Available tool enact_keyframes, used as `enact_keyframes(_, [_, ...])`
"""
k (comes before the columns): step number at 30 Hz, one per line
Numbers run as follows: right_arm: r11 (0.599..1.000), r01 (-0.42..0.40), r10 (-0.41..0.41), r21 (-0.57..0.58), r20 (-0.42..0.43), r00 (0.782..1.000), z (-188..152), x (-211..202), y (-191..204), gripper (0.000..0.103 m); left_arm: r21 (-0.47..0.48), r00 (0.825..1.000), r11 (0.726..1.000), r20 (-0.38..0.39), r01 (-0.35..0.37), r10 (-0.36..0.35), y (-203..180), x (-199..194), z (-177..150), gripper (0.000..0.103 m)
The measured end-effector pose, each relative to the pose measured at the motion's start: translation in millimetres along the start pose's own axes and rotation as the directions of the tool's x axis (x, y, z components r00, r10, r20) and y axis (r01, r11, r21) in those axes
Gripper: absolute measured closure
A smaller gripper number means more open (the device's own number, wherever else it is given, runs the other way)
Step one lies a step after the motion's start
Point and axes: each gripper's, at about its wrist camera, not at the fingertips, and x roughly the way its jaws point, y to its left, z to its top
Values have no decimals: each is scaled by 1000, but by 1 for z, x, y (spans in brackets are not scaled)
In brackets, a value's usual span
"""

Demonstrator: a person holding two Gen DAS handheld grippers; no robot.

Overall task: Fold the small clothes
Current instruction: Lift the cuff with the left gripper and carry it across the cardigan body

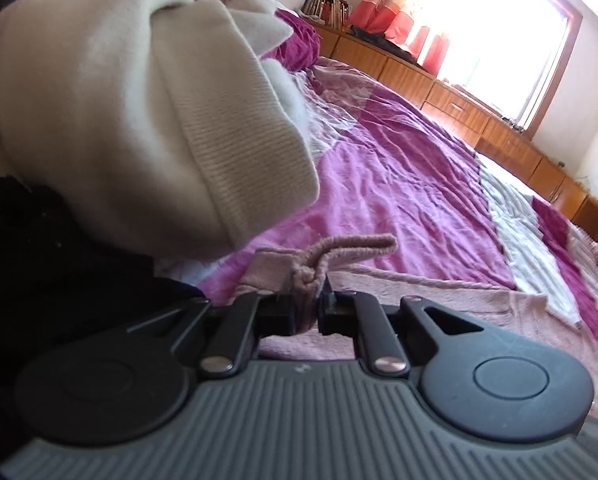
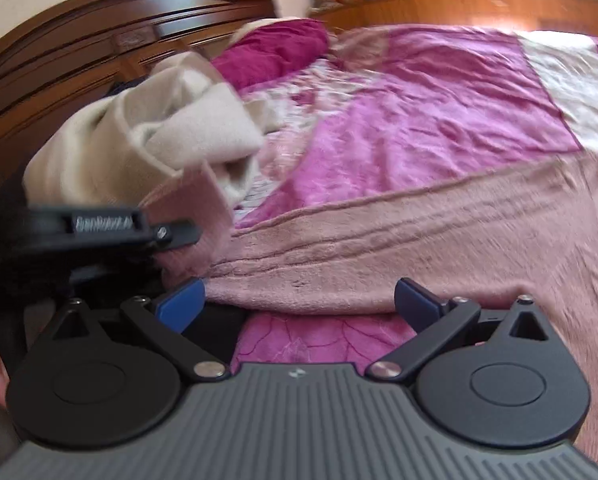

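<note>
A dusty-pink fleece garment lies spread on the bed; it also shows in the left wrist view. My left gripper is shut on the garment's waistband corner by its knotted pink drawstring. The left gripper also shows in the right wrist view, holding the pink corner lifted. My right gripper is open and empty, hovering just above the garment's near edge, with blue fingers wide apart.
A pile of cream clothes sits at the left, also in the right wrist view, with dark clothing beside it. The pink patchwork bedspread covers the bed. A wooden headboard and low cabinets border it.
</note>
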Motion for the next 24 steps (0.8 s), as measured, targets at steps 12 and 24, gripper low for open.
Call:
enact_keyframes(12, [989,124,-124,-75,7,992,7,-19,-3,0,-3,998,1000,55,-12,12,-2,-10,-2,92])
enact_keyframes(24, [987,130,-129,-98,13,992,16,-32,5,0,60,1000,998,13,-7,6,-22,-15,-16,92])
